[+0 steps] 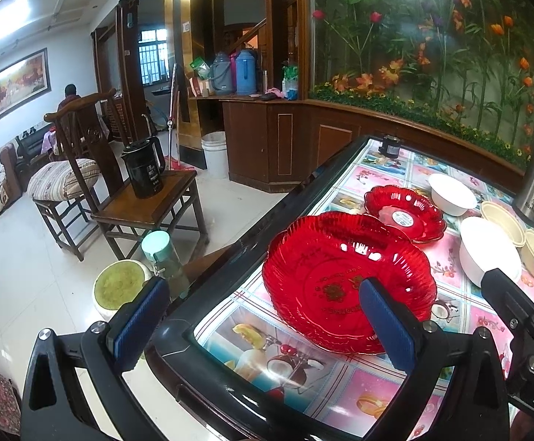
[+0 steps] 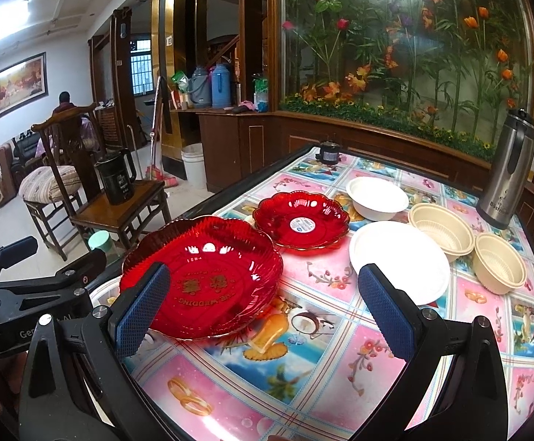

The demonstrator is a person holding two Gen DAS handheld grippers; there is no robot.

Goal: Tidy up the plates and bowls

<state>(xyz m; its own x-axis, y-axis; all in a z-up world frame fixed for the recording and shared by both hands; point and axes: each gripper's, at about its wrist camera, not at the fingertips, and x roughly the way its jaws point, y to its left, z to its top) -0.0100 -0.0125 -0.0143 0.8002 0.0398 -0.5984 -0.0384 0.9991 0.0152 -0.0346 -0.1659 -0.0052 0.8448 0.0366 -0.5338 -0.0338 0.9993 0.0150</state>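
A large red plate (image 1: 344,279) (image 2: 200,272) lies at the table's left edge. A smaller red plate (image 1: 405,213) (image 2: 302,218) lies behind it. A white plate (image 2: 401,261) (image 1: 487,251), a white bowl (image 2: 377,198) (image 1: 451,193) and two cream bowls (image 2: 441,226) (image 2: 500,266) stand to the right. My left gripper (image 1: 263,316) is open and empty at the table's left edge, its right finger over the large red plate. My right gripper (image 2: 267,308) is open and empty, between the large red plate and the white plate.
A steel thermos (image 2: 506,176) stands at the table's far right. A small black device (image 2: 327,154) sits at the far edge. Left of the table are wooden chairs, one holding a black kettle (image 1: 143,171), a green-lidded bottle (image 1: 164,257) and a stool (image 1: 120,286).
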